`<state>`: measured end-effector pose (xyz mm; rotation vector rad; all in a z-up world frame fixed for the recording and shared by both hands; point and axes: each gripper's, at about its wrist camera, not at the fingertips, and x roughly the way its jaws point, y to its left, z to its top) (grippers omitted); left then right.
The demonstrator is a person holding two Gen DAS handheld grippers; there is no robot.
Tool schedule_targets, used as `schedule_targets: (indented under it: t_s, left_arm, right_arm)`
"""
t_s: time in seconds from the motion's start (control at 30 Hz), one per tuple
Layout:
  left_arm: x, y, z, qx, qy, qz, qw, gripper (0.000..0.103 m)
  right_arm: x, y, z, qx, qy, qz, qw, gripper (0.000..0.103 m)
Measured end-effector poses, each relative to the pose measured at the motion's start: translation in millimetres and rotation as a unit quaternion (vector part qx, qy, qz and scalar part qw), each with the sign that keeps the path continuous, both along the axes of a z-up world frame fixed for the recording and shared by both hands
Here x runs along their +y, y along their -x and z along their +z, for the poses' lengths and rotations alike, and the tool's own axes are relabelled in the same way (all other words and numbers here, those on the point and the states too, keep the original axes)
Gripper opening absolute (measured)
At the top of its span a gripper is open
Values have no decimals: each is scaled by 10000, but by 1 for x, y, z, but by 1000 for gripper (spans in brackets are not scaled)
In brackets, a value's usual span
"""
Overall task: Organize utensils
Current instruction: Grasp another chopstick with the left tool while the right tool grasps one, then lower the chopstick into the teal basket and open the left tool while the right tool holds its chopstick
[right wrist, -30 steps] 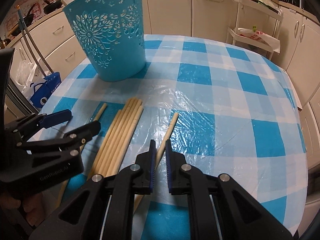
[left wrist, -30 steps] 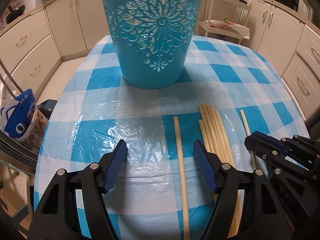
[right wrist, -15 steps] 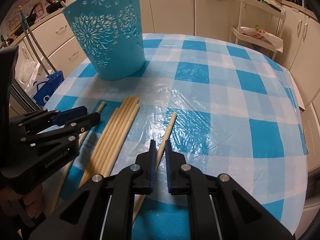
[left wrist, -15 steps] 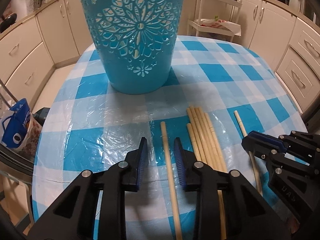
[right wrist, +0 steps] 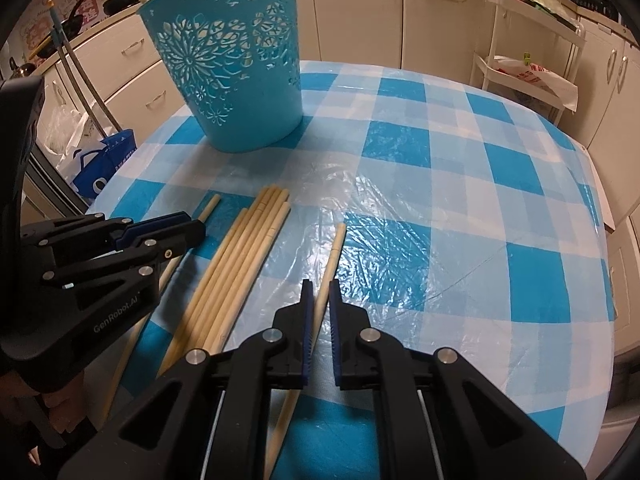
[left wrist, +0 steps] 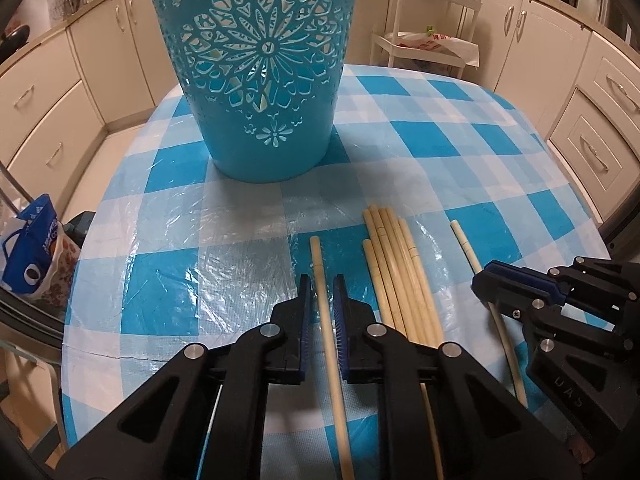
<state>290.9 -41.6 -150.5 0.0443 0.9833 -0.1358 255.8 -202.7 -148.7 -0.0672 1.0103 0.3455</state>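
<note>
On checked table: left tongs (left wrist: 321, 296) just closed around single chopstick (left wrist: 318, 256); right tongs (right wrist: 319, 300) grip another chopstick (right wrist: 335, 246).

The top of the blue basket (left wrist: 260, 80) is running off the upper edge of the left wrist view. The near end of the single chopstick (left wrist: 326, 308) is disappearing beneath the left claw (left wrist: 322, 300). The near ends of the bundle of chopsticks (left wrist: 396, 272) are hiding behind that claw too. In the right wrist view, the print on the wall stickers (right wrist: 72, 0) is staying too blurred to read.
</note>
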Motion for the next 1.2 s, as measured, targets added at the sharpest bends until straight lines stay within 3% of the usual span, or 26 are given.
schedule_targets:
  t_s: [0.13,0.2,0.4,0.6,0.67,1.1,1.2]
  left_arm:
    - [-3,1,0,-33,-52,-16,10000,13]
    - [-3,1,0,-42,25,-49,10000,5]
    - [-2,4,0,0,5,-121,9999,5]
    - [-7,4,0,-12,-164,-158,9997,7]
    - [-8,4,0,-42,-166,-200,9997,5]
    - [-3,21,16,-332,-121,-261,9990,5]
    - [-2,27,26,-476,-97,-276,9984,5]
  right_arm:
    - [2,0,0,-28,58,34,10000,9]
    - [1,-1,-1,-5,-2,6,10000,7]
    - [-1,0,0,85,-37,1,10000,6]
    - [8,1,0,47,175,148,9997,13]
    - [7,0,0,32,172,129,9998,6]
    - [-12,3,-2,107,-533,-305,9981,6]
    - [-20,5,-6,82,-987,-441,9941,6]
